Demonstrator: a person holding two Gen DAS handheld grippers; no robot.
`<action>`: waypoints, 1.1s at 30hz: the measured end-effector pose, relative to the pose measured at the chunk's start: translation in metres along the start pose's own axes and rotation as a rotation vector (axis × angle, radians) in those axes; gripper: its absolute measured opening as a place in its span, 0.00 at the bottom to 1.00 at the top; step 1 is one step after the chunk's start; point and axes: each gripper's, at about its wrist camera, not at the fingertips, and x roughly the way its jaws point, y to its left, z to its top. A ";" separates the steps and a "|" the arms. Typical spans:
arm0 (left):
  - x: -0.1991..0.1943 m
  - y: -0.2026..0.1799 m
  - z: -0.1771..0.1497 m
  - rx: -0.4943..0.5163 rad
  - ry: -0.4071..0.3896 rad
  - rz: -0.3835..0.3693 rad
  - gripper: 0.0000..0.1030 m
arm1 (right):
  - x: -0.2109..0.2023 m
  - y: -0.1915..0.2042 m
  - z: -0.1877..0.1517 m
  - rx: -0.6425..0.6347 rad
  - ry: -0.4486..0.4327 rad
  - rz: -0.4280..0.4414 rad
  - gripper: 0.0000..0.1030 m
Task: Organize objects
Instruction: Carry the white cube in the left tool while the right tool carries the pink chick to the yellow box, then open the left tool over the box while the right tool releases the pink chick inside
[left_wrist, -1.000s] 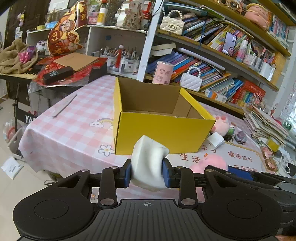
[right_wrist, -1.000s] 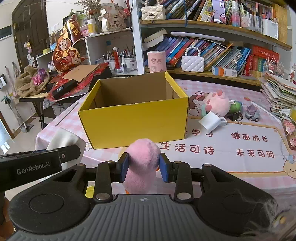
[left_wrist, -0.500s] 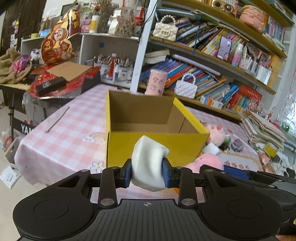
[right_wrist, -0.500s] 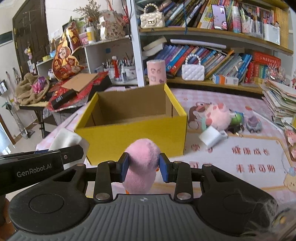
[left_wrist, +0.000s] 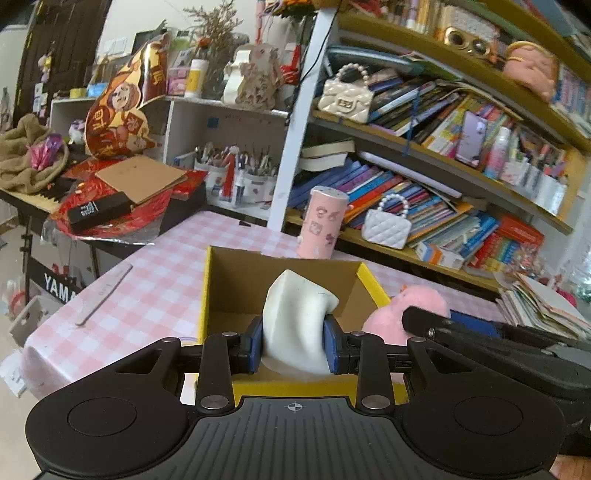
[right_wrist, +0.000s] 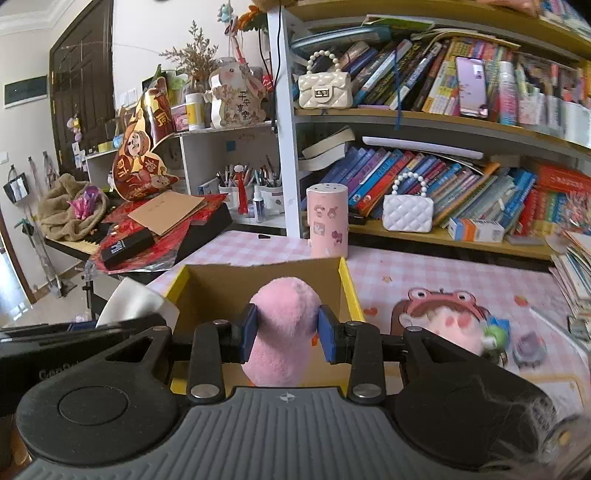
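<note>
White soft object (left_wrist: 297, 325): long axis upright, top tipped toward 1 o'clock, clamped in left gripper (left_wrist: 294, 345). Pink plush toy (right_wrist: 284, 328): upright, pinched in right gripper (right_wrist: 286, 338). A second ago both hung short of the yellow box (left_wrist: 218, 291); now both hang over its open interior at 12 o'clock. Release appears next. Checked tablecloth (left_wrist: 155, 288) beneath.

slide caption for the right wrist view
Right gripper holds a pink plush toy over the open yellow box.
</note>
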 end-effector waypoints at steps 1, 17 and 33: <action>0.010 -0.001 0.002 -0.003 0.010 0.011 0.30 | 0.010 -0.003 0.003 -0.007 0.007 0.007 0.32; 0.128 -0.008 0.010 0.001 0.186 0.203 0.30 | 0.162 -0.016 0.012 -0.222 0.258 0.103 0.32; 0.163 -0.010 0.004 0.017 0.286 0.297 0.33 | 0.197 -0.019 0.011 -0.261 0.347 0.182 0.33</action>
